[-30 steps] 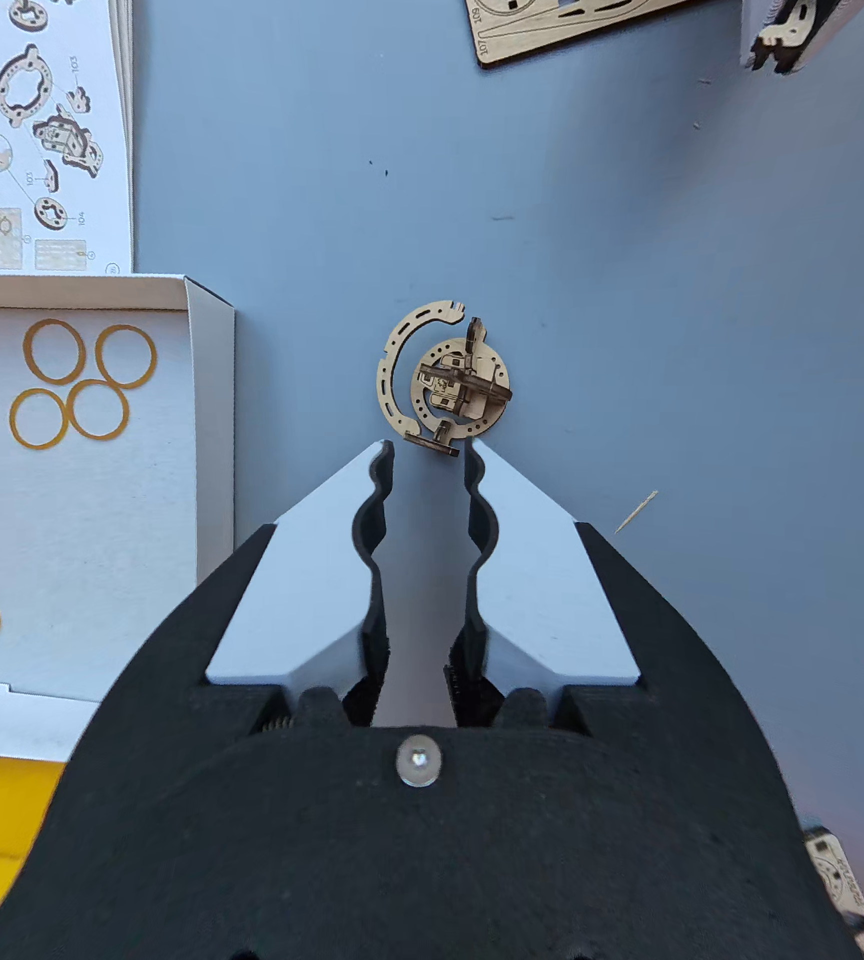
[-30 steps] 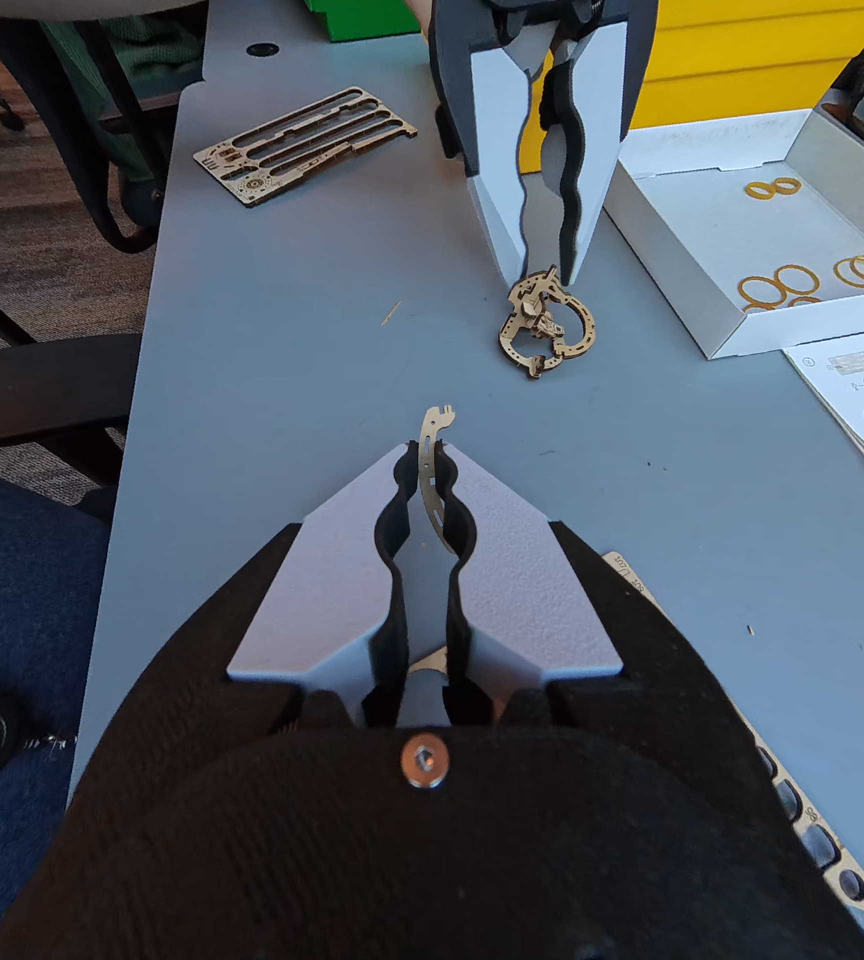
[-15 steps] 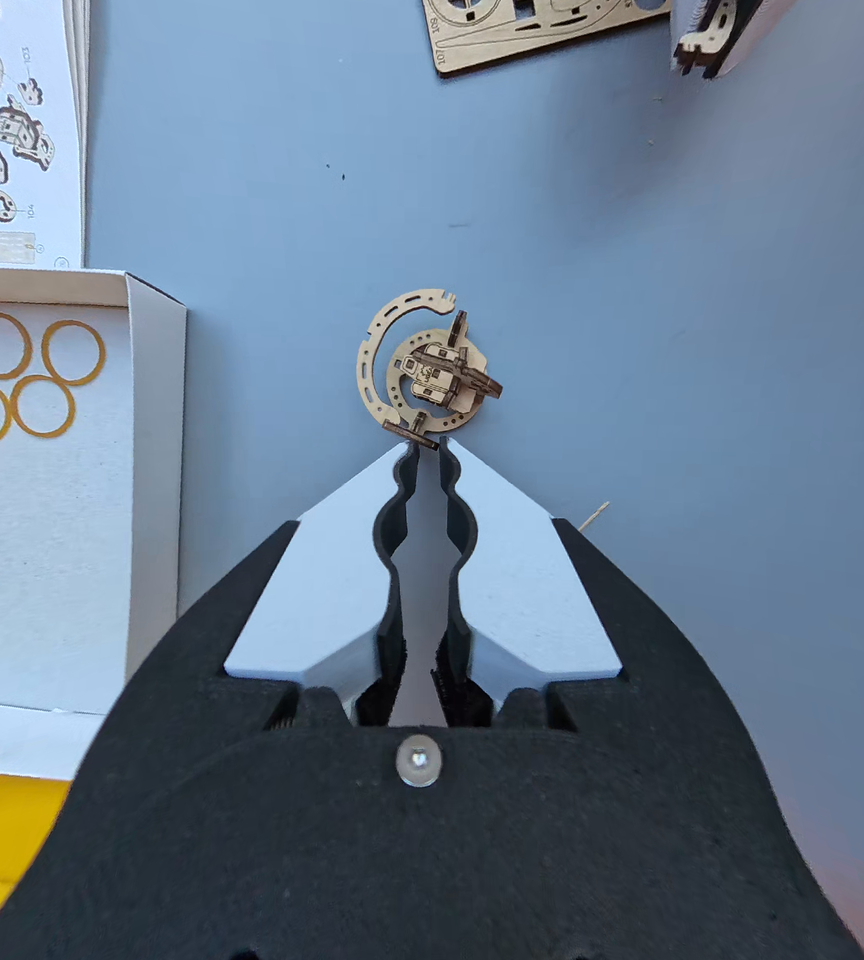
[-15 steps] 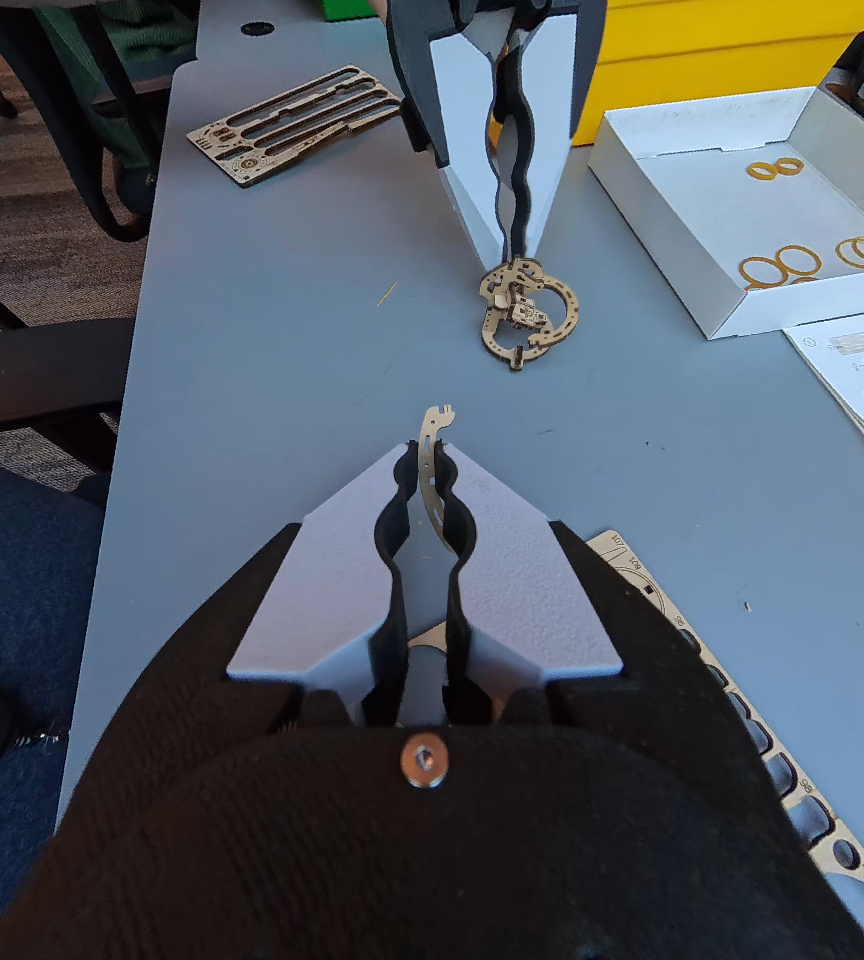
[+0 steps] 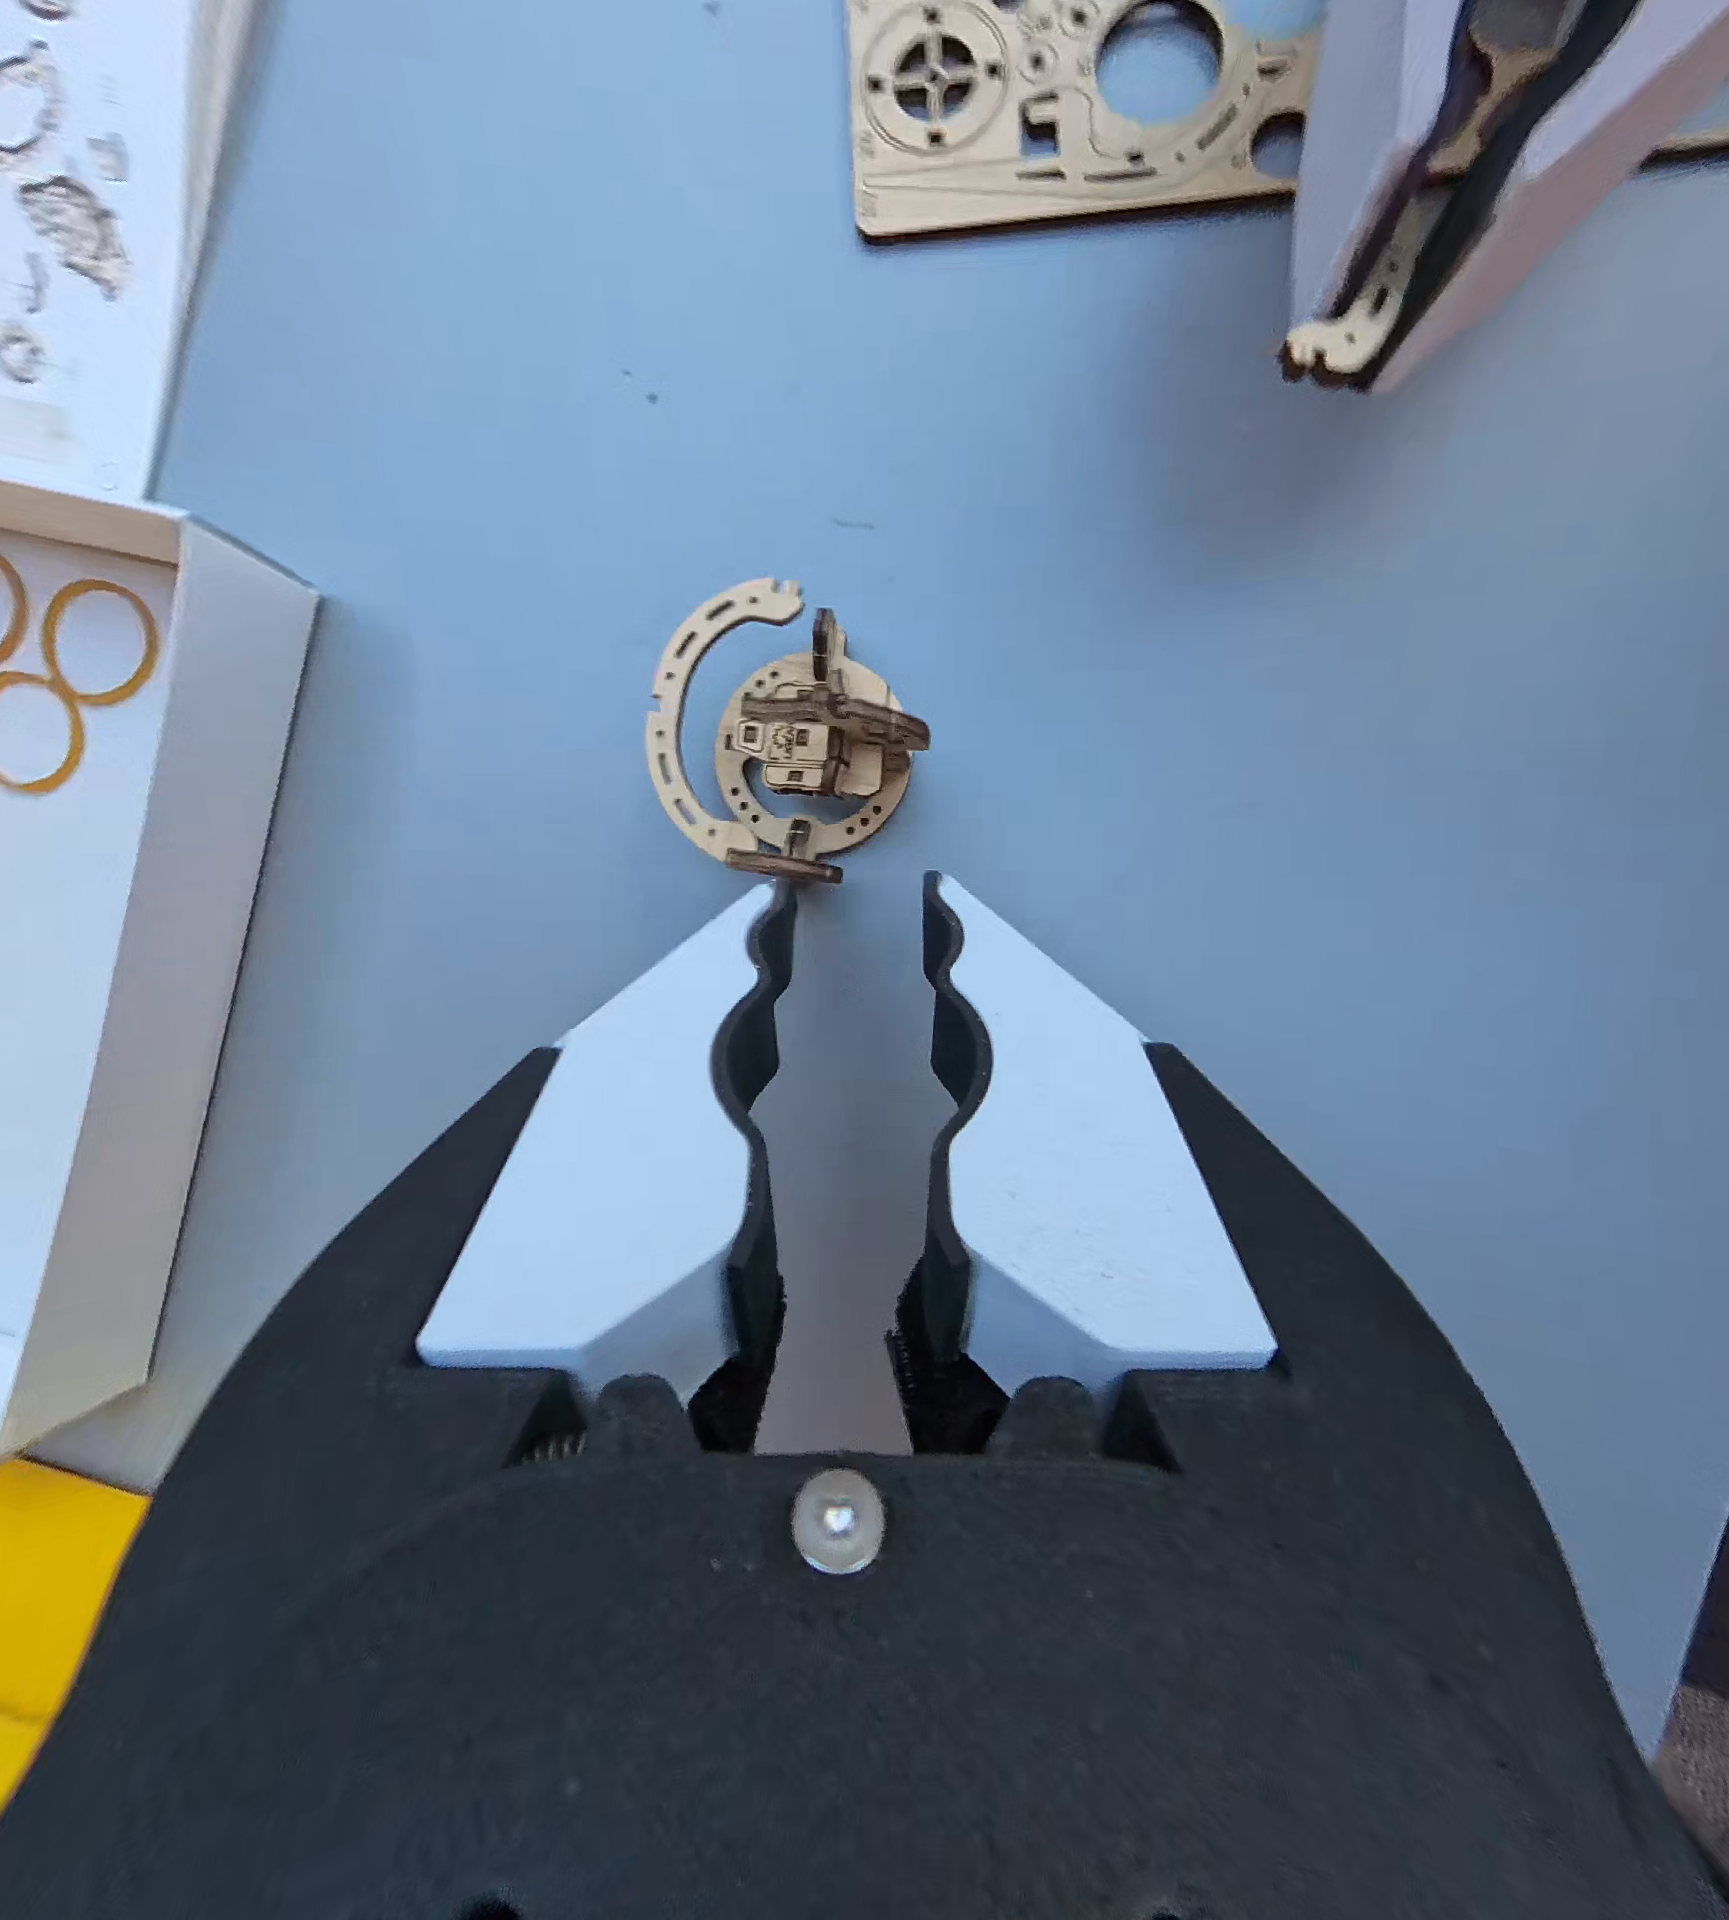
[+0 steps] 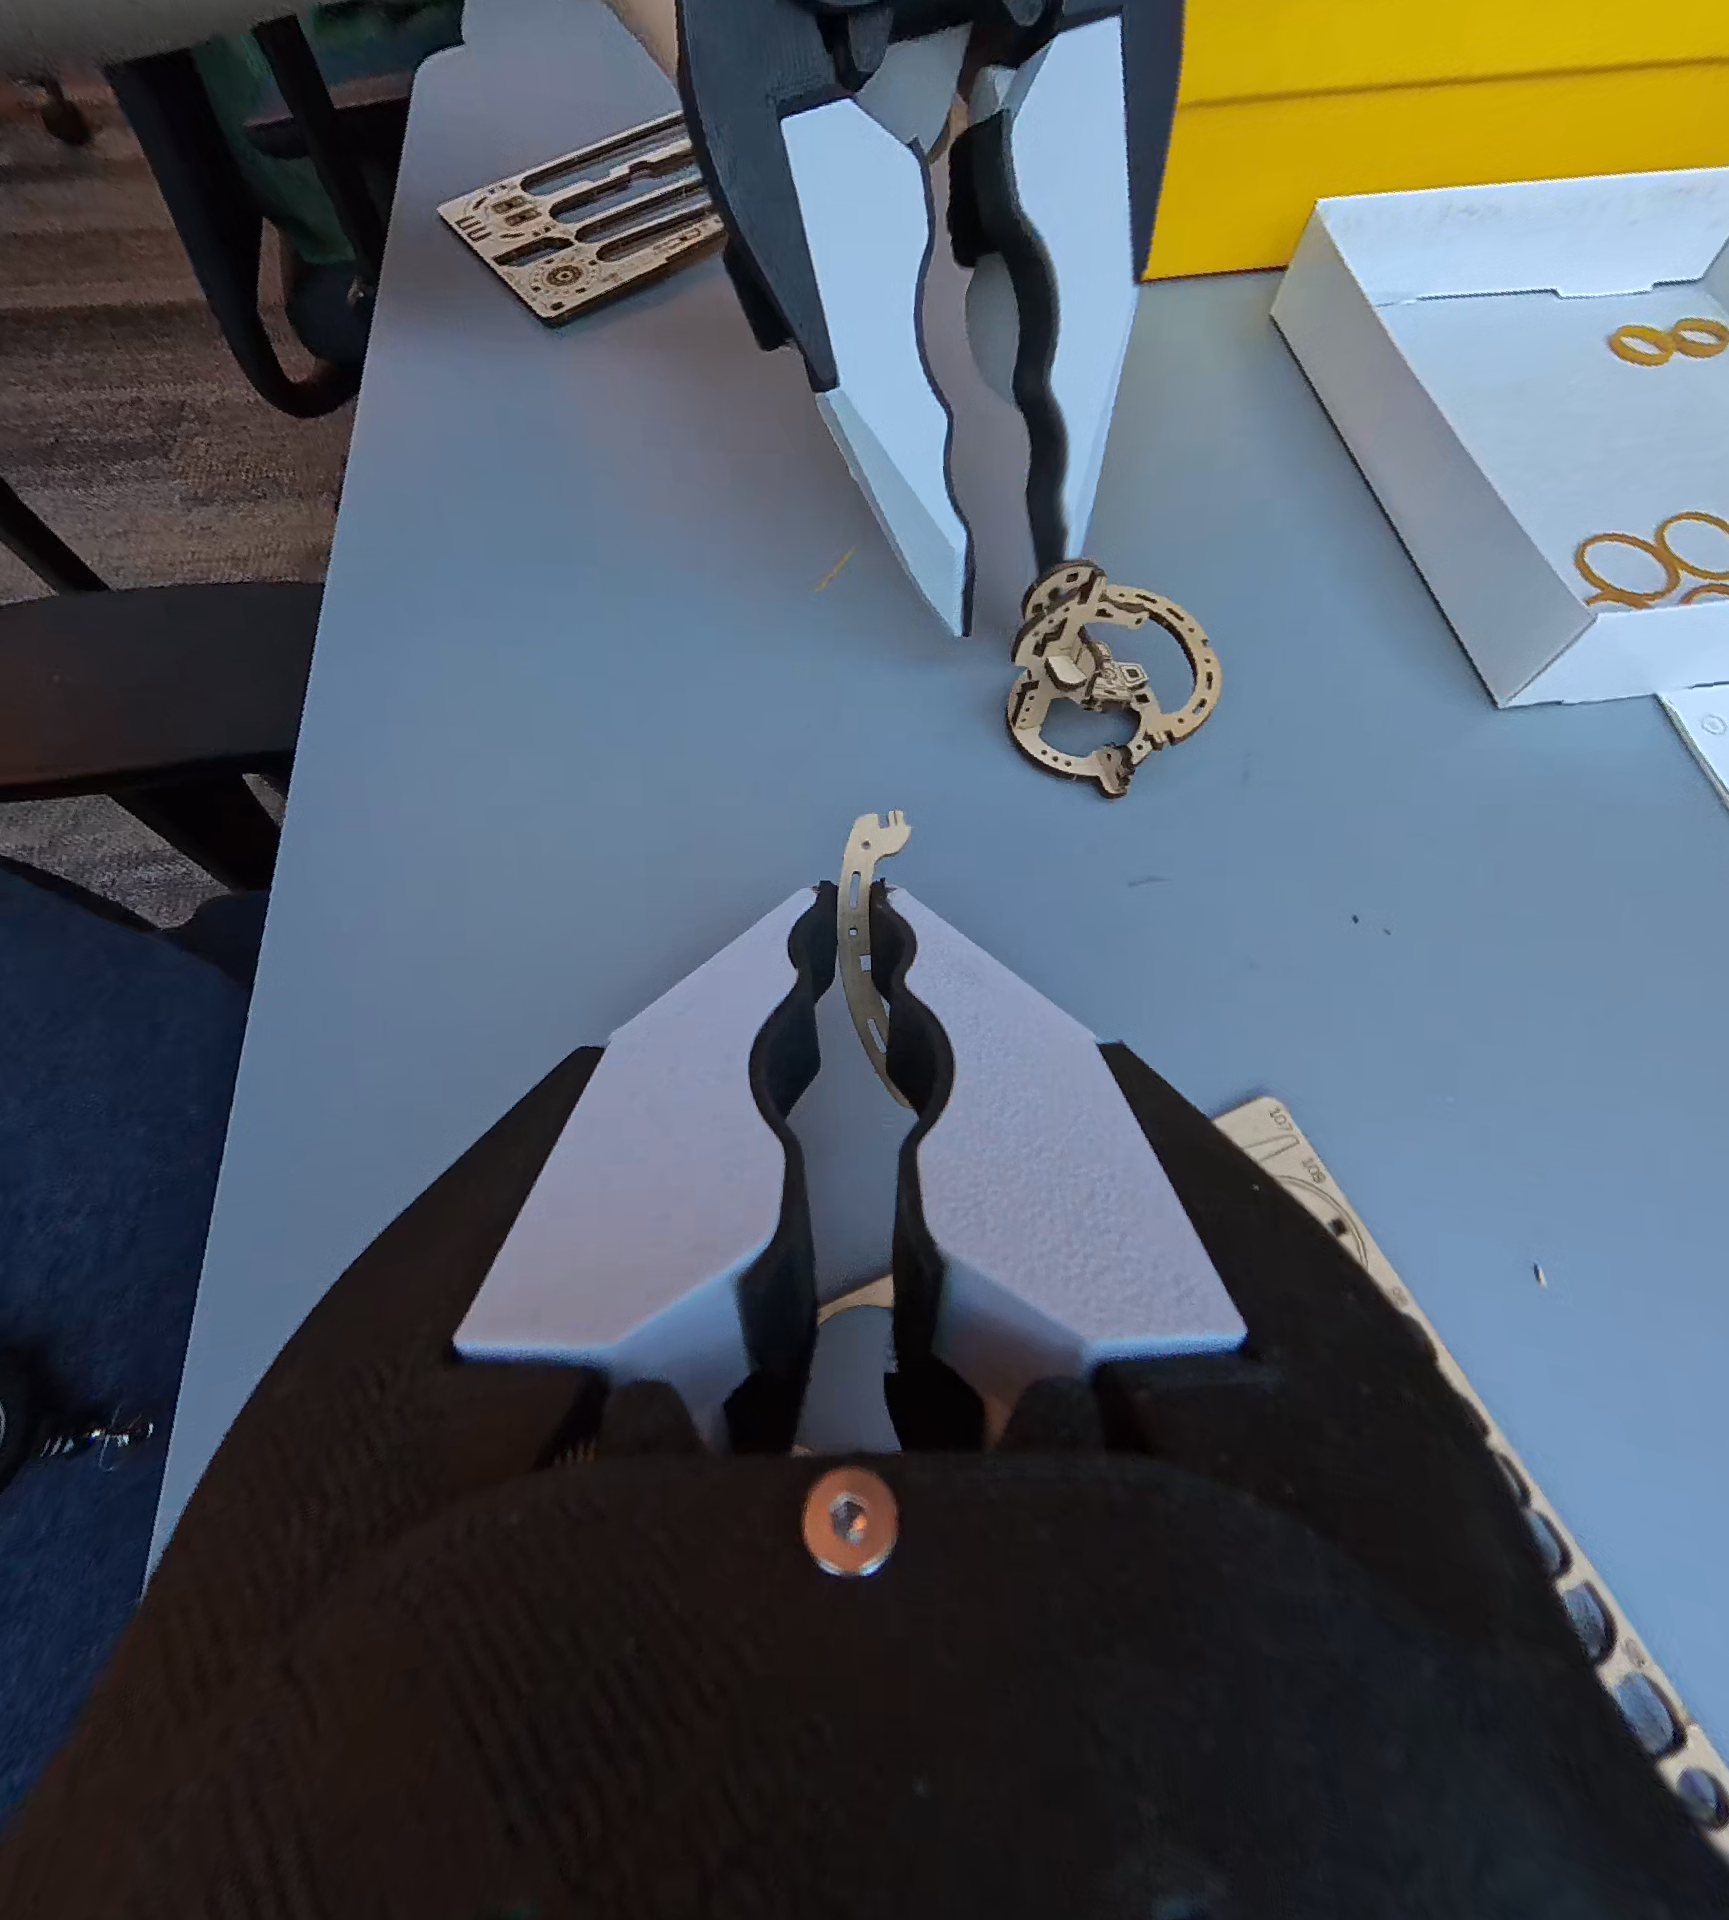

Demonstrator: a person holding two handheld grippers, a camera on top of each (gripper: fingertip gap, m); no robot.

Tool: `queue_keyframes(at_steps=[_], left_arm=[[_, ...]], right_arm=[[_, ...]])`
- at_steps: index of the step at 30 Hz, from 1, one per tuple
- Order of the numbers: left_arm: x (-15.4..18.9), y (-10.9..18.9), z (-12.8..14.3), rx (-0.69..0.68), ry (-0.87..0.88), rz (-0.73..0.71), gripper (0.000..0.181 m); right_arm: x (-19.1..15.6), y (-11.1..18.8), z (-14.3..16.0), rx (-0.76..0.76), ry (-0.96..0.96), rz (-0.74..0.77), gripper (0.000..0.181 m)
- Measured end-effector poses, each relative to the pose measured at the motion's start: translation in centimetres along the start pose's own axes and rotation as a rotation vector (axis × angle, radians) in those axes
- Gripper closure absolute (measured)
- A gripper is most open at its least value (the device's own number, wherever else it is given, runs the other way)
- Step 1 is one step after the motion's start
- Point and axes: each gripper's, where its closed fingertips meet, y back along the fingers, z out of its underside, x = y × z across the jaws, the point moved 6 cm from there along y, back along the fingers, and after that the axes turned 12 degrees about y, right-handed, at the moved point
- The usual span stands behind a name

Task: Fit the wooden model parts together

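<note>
Model (image 5: 782,743) is seen mid-table, just beyond the parted left gripper (image 5: 858,891); an arc (image 6: 865,914) is clamped by the right gripper (image 6: 852,891). Misaligned insertion could snap the thin arc.

Matt, smooth grey table (image 5: 1255,727) bearing a laser-cut plywood assembly (image 5: 787,748) with dark scorched edges, a thin pale wooden arc (image 6: 865,935) between black rubbery pads (image 6: 798,997) of a hand-held gripper (image 6: 852,891) with matt, finely textured plastic, and a matt white cardboard box (image 6: 1462,436).
</note>
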Motion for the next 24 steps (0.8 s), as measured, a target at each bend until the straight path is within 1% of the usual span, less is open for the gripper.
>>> queue_keyframes(at_steps=[1,5,7,9,11,14,16,17,20,24], left_arm=[[-0.1,0.3,0.1,0.026,0.031,-0.007,0.155],[-0.2,1.8,0.8,0.140,0.200,-0.010,0.152],[0.3,2.5,1.0,0.234,0.320,0.019,0.152],[1.4,2.9,1.3,0.326,0.441,0.095,0.152],[2.1,3.1,2.0,0.387,0.547,0.139,0.151],[2.9,2.8,3.1,0.427,0.704,0.190,0.151],[3.7,2.7,3.0,0.462,0.789,0.275,0.154],[3.8,2.6,3.0,0.479,0.827,0.291,0.154],[4.2,2.1,2.8,0.500,0.912,0.324,0.158],[4.9,1.5,2.7,0.501,0.964,0.401,0.157]], right_arm=[[0.0,-0.2,-0.2,-0.004,0.008,-0.009,0.177],[0.5,-1.3,-0.8,-0.043,0.043,-0.026,0.177],[0.7,-2.1,-1.4,-0.061,0.062,-0.028,0.177],[0.7,-3.1,-1.9,-0.067,0.103,-0.027,0.177],[0.7,-4.0,-2.1,-0.095,0.148,-0.007,0.177],[0.4,-5.1,-2.4,-0.110,0.220,0.020,0.177],[0.2,-5.6,-2.5,-0.114,0.261,0.049,0.177],[0.0,-5.7,-2.5,-0.114,0.280,0.060,0.177],[-0.3,-6.0,-2.8,-0.102,0.318,0.105,0.177],[-0.8,-5.8,-3.5,-0.076,0.385,0.172,0.177]])
